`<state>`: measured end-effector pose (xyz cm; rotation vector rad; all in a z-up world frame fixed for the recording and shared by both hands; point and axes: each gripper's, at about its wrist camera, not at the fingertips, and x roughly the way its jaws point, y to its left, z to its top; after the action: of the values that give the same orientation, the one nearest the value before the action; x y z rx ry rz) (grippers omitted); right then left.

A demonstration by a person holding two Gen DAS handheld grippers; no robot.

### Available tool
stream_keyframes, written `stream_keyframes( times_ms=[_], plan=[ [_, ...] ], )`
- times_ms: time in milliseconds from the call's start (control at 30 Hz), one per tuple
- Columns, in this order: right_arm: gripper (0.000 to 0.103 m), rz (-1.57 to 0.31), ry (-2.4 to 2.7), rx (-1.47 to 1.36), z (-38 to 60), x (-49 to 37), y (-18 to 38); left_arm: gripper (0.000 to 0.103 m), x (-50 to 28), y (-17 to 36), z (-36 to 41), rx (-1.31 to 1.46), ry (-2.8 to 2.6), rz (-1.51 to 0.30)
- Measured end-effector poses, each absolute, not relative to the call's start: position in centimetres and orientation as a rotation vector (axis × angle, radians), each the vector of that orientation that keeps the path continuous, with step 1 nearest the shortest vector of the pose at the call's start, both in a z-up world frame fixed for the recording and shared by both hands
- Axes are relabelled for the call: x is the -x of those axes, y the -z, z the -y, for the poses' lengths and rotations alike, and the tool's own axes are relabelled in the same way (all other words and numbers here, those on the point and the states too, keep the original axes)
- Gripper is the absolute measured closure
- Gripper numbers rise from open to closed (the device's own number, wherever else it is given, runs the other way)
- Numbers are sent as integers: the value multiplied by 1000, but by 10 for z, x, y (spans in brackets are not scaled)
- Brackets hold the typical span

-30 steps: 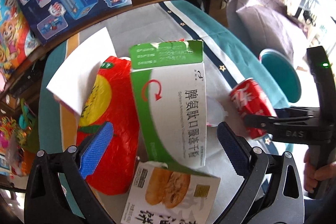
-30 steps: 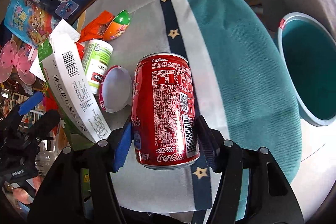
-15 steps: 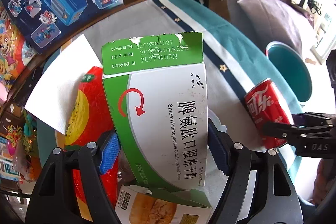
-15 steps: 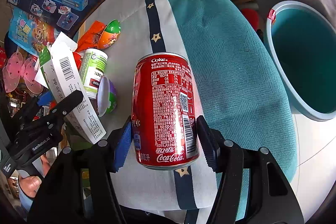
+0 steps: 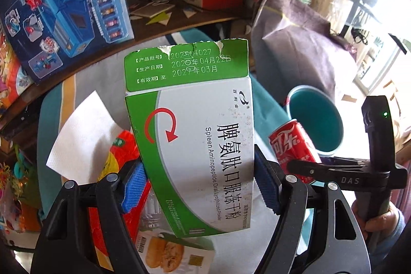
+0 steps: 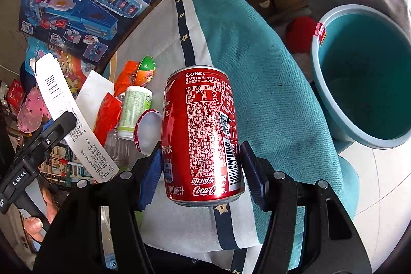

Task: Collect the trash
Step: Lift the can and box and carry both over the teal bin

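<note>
My left gripper [image 5: 200, 186] is shut on a green and white medicine box [image 5: 197, 135] and holds it up above the table. My right gripper [image 6: 203, 171] is shut on a red Coke can [image 6: 203, 135], lifted above the cloth. The can [image 5: 292, 145] and right gripper also show in the left wrist view. A teal bin [image 6: 364, 76] stands on the floor to the right of the table; it shows in the left wrist view too [image 5: 316, 120]. The box shows in the right wrist view [image 6: 72, 125].
On the cloth-covered table [image 6: 257, 73] lie a white napkin [image 5: 79, 143], a red snack bag [image 5: 120, 153], a bread packet [image 5: 174, 256], a small green-labelled bottle [image 6: 133, 109], a plastic egg [image 6: 146, 66]. Blue toy boxes [image 5: 64, 4] stand at the back.
My left gripper closed on the medicine box and raised it off the table. My right gripper carried the can higher and toward the bin.
</note>
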<state>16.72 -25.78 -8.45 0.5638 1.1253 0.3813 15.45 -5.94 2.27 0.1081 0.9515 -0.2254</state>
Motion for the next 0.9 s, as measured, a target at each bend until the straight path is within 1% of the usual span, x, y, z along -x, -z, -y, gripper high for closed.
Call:
stream_keyframes(
  times_ms=[267, 467, 700, 900],
  plan=[
    [46, -1050, -295, -629, 310, -164, 68, 28, -160, -20, 96, -124, 320, -978],
    [46, -977, -151, -683, 378, -159, 61, 28, -162, -19, 137, -167, 402, -984],
    [46, -958, -26, -753, 440, -149, 79, 28, -179, -14, 202, -217, 511, -1002],
    [46, -984, 38, -791, 474, -145, 102, 28, -205, 17, 270, -263, 595, -1055]
  ],
)
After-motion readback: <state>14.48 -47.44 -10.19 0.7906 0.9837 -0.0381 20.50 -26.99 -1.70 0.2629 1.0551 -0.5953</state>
